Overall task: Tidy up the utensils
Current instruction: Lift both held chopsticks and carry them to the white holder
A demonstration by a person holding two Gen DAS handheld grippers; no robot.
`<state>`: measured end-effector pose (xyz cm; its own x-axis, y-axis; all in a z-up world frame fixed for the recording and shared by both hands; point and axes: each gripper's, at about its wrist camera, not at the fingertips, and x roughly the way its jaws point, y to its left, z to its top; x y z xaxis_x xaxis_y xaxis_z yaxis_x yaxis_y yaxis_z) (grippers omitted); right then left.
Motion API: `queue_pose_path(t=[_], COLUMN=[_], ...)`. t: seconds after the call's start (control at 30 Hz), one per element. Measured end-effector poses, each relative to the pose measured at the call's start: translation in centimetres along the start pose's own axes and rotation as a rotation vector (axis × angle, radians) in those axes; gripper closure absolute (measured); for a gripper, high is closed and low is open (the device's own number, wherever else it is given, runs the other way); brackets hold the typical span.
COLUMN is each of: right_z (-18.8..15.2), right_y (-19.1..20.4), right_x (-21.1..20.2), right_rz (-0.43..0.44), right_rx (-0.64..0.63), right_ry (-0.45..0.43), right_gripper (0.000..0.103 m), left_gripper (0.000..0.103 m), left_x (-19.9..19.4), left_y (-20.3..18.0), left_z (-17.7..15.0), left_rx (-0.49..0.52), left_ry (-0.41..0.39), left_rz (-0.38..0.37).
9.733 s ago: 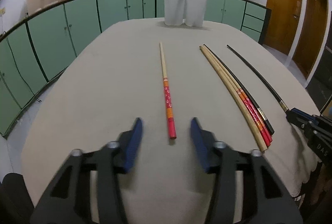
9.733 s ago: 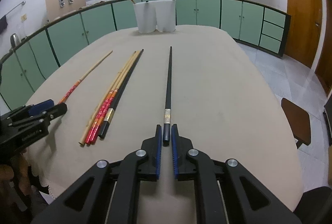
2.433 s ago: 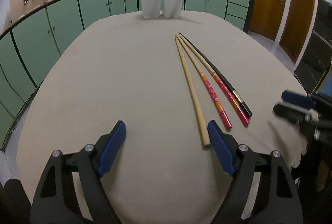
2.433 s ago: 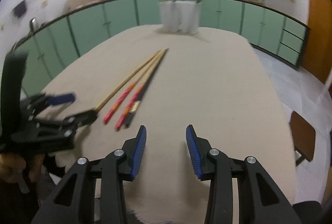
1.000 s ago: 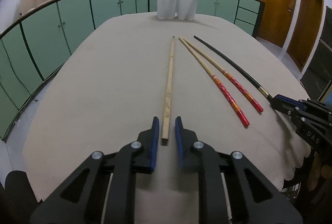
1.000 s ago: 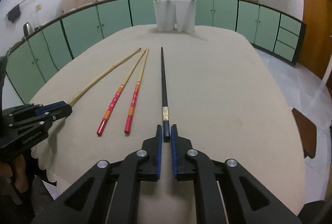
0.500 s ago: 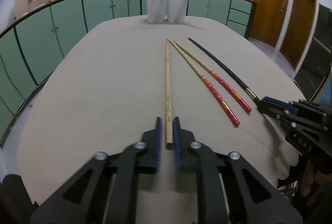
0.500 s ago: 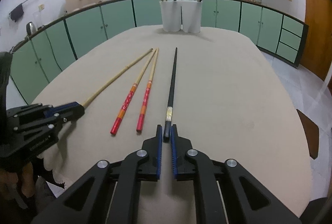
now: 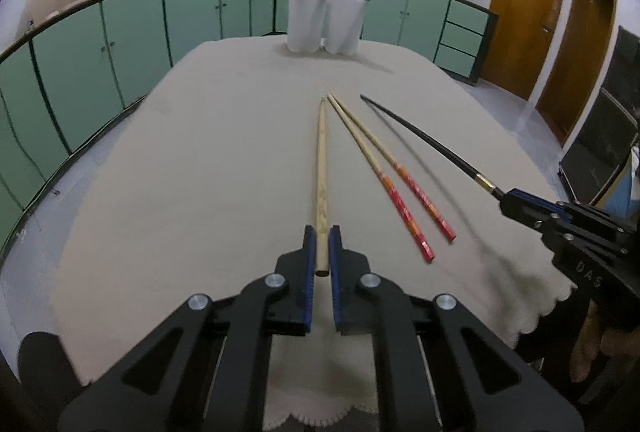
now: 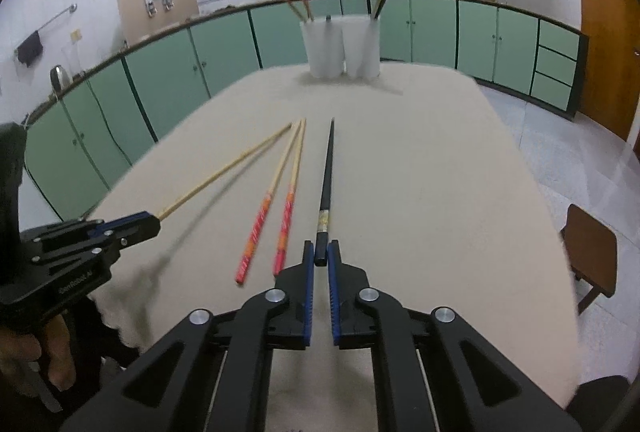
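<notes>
Left tool (image 9: 322, 246) clamps the plain chopstick (image 9: 322, 168), right tool (image 10: 321, 256) the black chopstick (image 10: 326, 176); both shafts point toward the white holders (image 9: 324, 26) at the counter's (image 9: 200, 172) far edge.

I read "DAS" on the body of the right claw (image 9: 520, 202), lower right of the left wrist view. On the left claw (image 10: 136, 224) body, lower left of the right wrist view, "SenRobot AI", small and uncertain. Nothing else legible.
</notes>
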<state>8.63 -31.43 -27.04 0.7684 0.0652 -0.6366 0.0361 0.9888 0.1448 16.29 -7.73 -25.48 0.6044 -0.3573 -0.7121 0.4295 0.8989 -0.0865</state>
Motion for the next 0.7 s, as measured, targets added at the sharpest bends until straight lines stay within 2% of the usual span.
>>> queue_pose_path(t=[0.33,0.7], right_z=[6.5,12.2], right_y=[0.8,1.5], right_x=[-5.1,-4.5], right_rz=[0.019,0.055], right_rx=[-0.033,-0.102], right_ry=[-0.067,-0.024], right_gripper=[0.096,0.096], left_gripper=[0.097,0.097], left_x=[-5.5,-7.8], left_y=[0.6,1.0], left_z=[5.3,10.8], left_rx=[-0.028,0.008], left_ry=[-0.040,-0.065], left_rz=[0.016,0.002])
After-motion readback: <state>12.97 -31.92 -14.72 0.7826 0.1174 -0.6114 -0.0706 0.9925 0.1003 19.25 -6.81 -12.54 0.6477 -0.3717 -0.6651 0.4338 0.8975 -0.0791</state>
